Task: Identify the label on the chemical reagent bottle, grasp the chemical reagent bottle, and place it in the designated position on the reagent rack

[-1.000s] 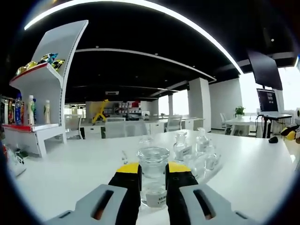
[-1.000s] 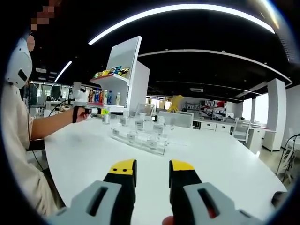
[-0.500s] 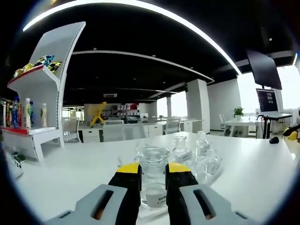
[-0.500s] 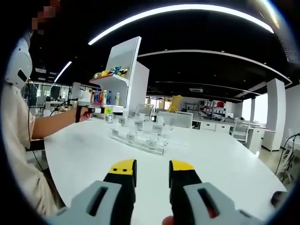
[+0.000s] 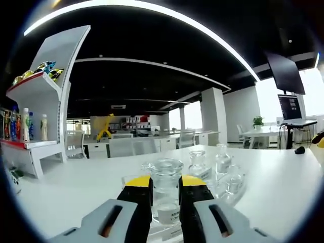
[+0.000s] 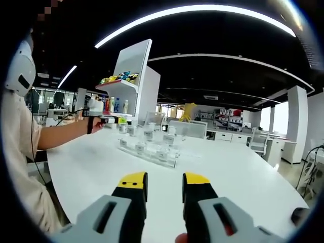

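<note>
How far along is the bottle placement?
Done: the left gripper is shut on the reagent bottle, label facing the camera. In hand: the bottle is carried above the clear rack, where other bottles stand. Left: setting it in its slot and letting go. The right gripper is open and idle.

place: big open-plan office, looks like a demo lab corner
ceiling: black, with long curved white light strips [image 5: 152, 7]
furniture: white desks and office chairs [image 5: 131, 144] in rows at the back, dark monitor on a stand [image 5: 288, 106]
display: white angled shelf unit [image 5: 43, 111] with colourful drink bottles
lab bit: clear glass reagent bottles with white labels [image 6: 149, 139] in a clear rack on the wide white table [image 6: 243, 172]
</note>
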Tool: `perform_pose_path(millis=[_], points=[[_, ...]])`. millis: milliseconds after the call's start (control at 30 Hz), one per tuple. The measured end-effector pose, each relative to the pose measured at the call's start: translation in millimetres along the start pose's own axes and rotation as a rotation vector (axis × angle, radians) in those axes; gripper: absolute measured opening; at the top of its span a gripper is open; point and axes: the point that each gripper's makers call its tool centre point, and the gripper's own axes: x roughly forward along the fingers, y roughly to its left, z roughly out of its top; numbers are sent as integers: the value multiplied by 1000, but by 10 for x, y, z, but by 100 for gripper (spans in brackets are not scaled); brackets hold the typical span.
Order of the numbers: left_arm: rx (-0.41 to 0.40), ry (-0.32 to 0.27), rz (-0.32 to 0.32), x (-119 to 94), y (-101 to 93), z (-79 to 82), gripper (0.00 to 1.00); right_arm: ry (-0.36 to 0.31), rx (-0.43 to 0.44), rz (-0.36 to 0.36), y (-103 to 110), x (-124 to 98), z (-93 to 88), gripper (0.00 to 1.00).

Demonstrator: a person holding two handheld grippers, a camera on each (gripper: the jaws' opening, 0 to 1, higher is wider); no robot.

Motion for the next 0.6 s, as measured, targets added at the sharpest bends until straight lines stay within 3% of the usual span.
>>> perform_pose_path(millis=[267, 600], points=[[10, -16, 1, 28, -3, 4, 19, -6, 1, -4, -17, -11, 19, 27], [21, -14, 5, 151, 203, -81, 19, -5, -8, -15, -25, -25, 40, 27]])
